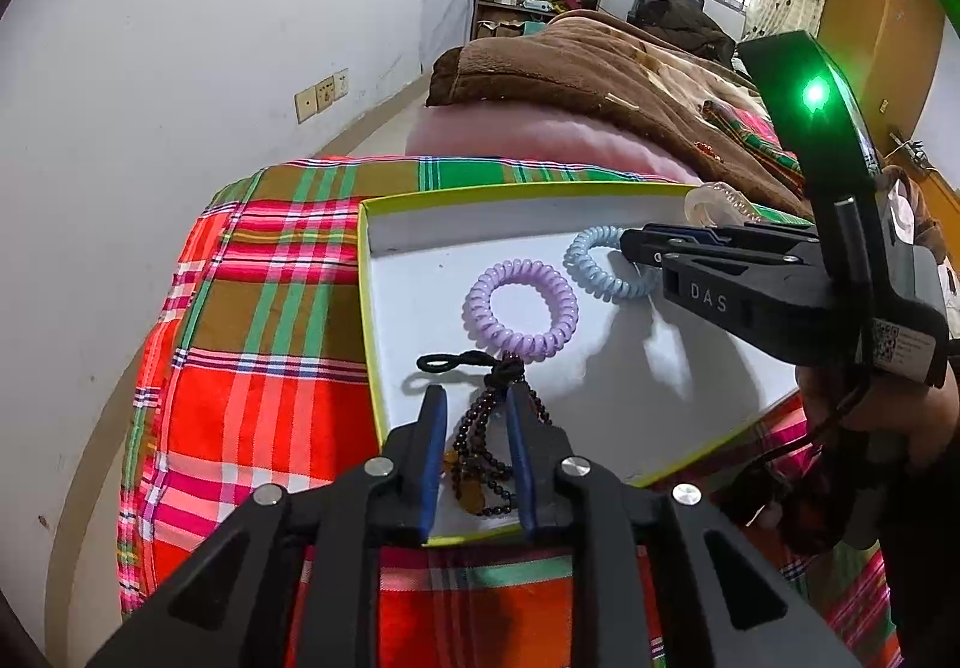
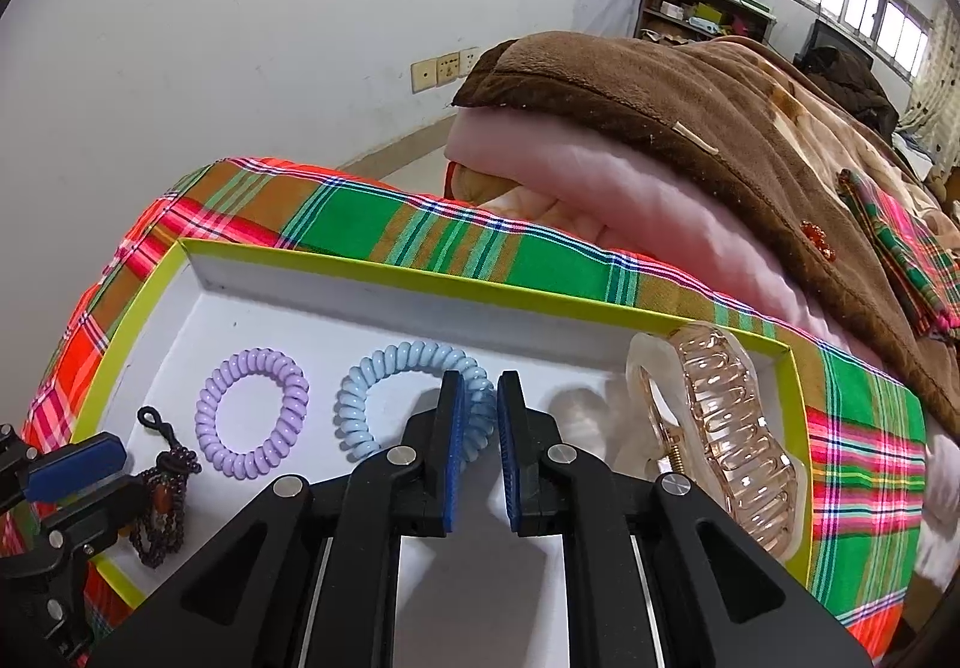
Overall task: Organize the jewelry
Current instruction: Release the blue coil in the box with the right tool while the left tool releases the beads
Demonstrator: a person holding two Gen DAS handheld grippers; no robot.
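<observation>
Left hand-held gripper point(image 1: 476, 410) straddles the bead bracelet point(image 1: 480, 458) unclenched, lower frame; right hand-held gripper point(image 2: 480, 398), released, hovers by the blue coil point(image 2: 414, 398), tidying the tray point(image 2: 420, 278).

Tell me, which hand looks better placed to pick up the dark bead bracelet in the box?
Left, probably. The left gripper is open with its fingers either side of the dark bead bracelet in the box. The right gripper sits farther along, at the blue coil hair tie.

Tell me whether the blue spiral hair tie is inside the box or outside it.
Inside. The blue spiral hair tie lies flat on the white floor of the box, within its yellow-green rim, beside the purple spiral hair tie.
</observation>
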